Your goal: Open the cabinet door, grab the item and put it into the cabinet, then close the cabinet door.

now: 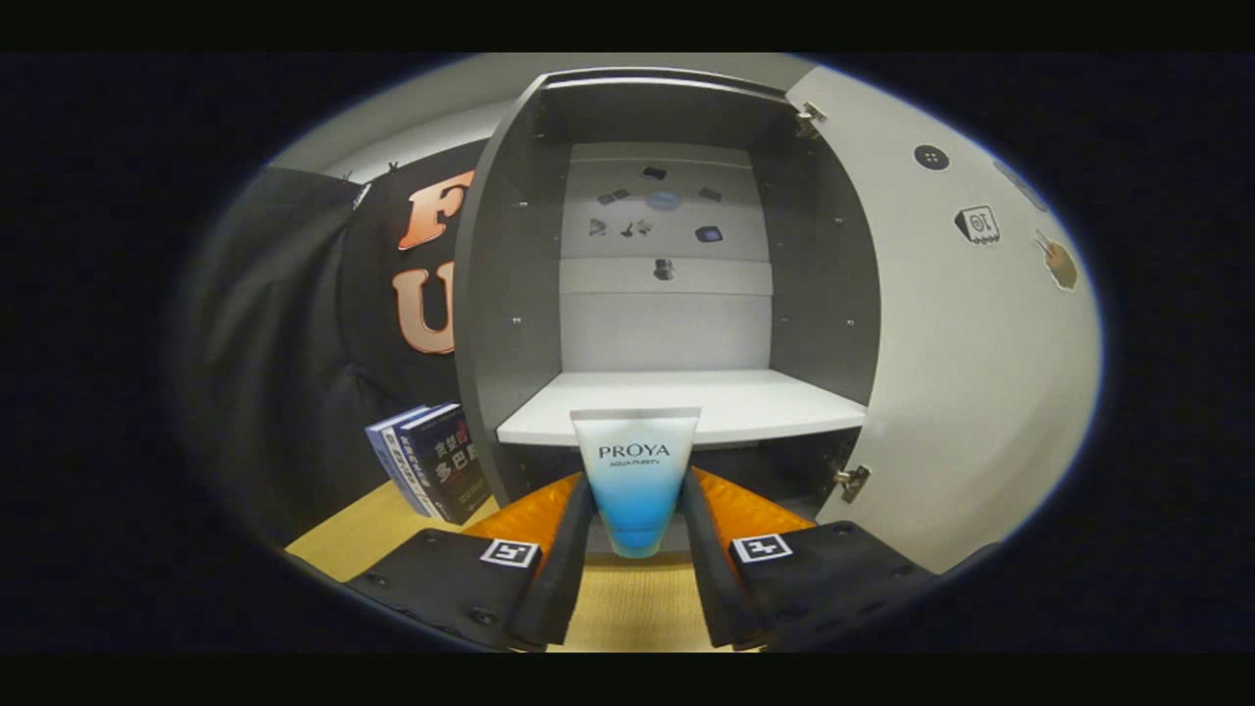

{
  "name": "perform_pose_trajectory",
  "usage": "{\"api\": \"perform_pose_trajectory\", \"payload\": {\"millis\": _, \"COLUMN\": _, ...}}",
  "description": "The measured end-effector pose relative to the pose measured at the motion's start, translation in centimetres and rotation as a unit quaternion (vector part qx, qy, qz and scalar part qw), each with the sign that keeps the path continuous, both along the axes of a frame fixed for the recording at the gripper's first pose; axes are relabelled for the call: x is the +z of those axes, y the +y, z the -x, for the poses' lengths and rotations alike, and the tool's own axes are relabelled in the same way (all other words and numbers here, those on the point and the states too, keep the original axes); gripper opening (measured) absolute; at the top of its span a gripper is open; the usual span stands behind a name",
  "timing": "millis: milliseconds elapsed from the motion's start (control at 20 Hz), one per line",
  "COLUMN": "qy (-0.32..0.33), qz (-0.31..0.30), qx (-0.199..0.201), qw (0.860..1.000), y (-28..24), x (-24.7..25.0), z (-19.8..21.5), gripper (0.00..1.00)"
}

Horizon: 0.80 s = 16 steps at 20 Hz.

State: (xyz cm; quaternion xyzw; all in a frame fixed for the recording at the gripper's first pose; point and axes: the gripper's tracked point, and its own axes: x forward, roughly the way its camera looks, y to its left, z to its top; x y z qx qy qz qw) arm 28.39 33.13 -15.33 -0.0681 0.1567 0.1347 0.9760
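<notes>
A white-and-blue cosmetic tube (635, 480) stands upright between my fingers, its flat end up, and my gripper (635, 510) is shut on its lower blue part. Straight ahead is the grey cabinet (510, 255) with its door (971, 392) swung wide open to the right. The tube is held in front of the cabinet's white shelf (726, 402), near the shelf's front edge. The shelf is bare. Small stickers dot the cabinet's back panel (662, 211).
Two or three dark-covered books (431, 471) lean against the cabinet's left side on the wooden tabletop (373, 534). Black cloth hangs behind them to the left. The open door carries a few stickers and two metal hinges (851, 480).
</notes>
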Motion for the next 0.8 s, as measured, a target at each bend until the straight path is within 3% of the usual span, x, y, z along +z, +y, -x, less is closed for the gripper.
{"api": "perform_pose_trajectory", "payload": {"millis": 350, "qy": -0.033, "qz": 0.032, "qx": -0.034, "qw": 0.998, "y": -0.7, "x": 4.8, "z": -6.8, "gripper": 0.58}}
{"api": "perform_pose_trajectory", "payload": {"millis": 800, "qy": -0.019, "qz": 0.020, "qx": -0.058, "qw": 0.998, "y": -1.9, "x": 3.1, "z": -11.8, "gripper": 0.60}}
